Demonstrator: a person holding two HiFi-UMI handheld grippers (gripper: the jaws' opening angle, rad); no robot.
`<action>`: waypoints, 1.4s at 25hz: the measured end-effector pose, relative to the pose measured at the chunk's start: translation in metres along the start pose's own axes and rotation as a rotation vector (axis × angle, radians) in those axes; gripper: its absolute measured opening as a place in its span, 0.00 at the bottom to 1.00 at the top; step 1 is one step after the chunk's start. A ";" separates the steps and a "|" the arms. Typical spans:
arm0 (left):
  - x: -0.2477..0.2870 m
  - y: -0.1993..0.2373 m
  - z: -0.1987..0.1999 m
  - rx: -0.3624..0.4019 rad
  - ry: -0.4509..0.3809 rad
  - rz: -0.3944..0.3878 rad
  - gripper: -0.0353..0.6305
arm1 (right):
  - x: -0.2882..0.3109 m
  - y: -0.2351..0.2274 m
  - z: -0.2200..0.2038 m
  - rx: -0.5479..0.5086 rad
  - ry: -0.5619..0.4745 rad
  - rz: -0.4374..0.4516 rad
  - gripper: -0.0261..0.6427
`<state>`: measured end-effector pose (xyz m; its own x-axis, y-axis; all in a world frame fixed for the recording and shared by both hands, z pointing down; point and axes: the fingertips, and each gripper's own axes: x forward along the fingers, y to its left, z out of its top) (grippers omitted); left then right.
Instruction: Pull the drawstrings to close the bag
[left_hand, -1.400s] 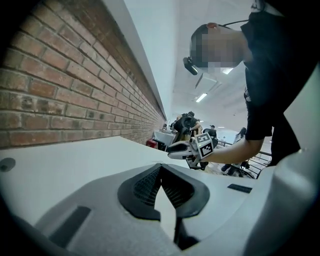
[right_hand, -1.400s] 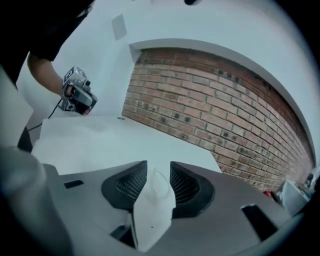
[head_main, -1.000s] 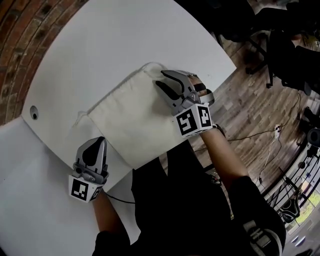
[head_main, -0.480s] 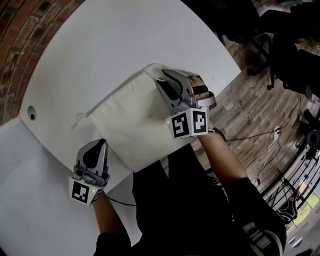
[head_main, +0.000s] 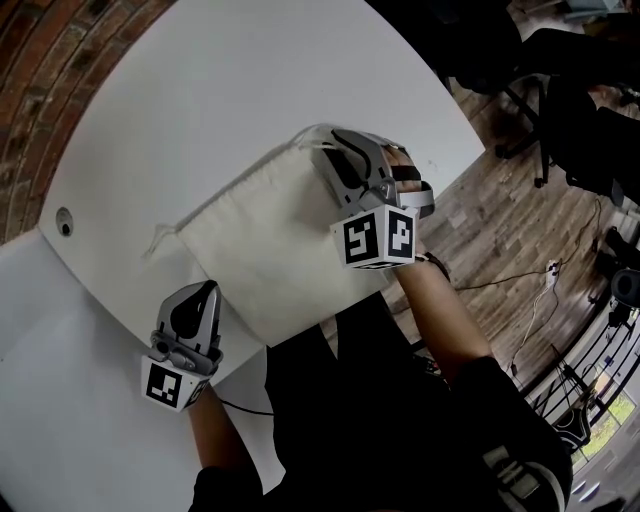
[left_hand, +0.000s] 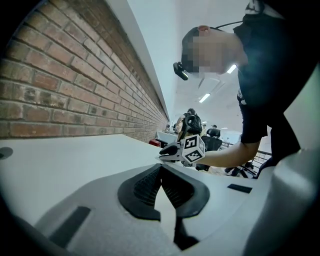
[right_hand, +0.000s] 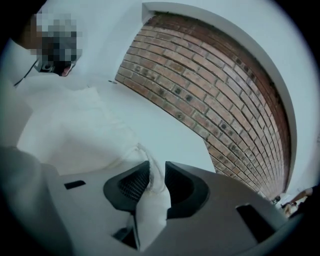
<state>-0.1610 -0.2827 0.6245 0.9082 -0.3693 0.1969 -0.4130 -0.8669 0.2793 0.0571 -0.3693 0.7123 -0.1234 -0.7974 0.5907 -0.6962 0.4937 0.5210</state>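
While the right gripper (head_main: 325, 150) sits at the far right corner of the cream bag (head_main: 265, 250), its jaws have just been closing. They stand part apart, w/ bag cloth and a drawstring cord (right_hand: 148, 165) between the pads. Left gripper (head_main: 203, 290), near left, just beside bag's edge: jaws fully together, nothing in them. Bag lies flat on white round-edged table (head_main: 200, 90). Room: brick wall (head_main: 30, 60) far left; wood-plank floor (head_main: 500, 210), office chairs (head_main: 560, 110) and a cable (head_main: 490, 280) to the right.

Head view steeply down on table (head_main: 230, 90); gripper views low, close; L one faces right tongs (left_hand: 164, 151).
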 end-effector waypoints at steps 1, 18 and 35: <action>-0.001 0.000 -0.001 0.000 0.001 0.000 0.08 | 0.001 -0.002 0.000 0.003 0.000 -0.008 0.18; -0.011 -0.006 -0.011 -0.022 -0.037 0.023 0.08 | 0.030 -0.003 0.014 -0.294 -0.055 0.050 0.17; -0.045 0.064 -0.042 0.290 0.310 0.380 0.08 | 0.024 -0.011 0.020 -0.181 -0.126 0.062 0.07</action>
<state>-0.2309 -0.3077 0.6727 0.6193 -0.5957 0.5115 -0.6316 -0.7649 -0.1261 0.0475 -0.4009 0.7091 -0.2571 -0.7948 0.5497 -0.5480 0.5885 0.5945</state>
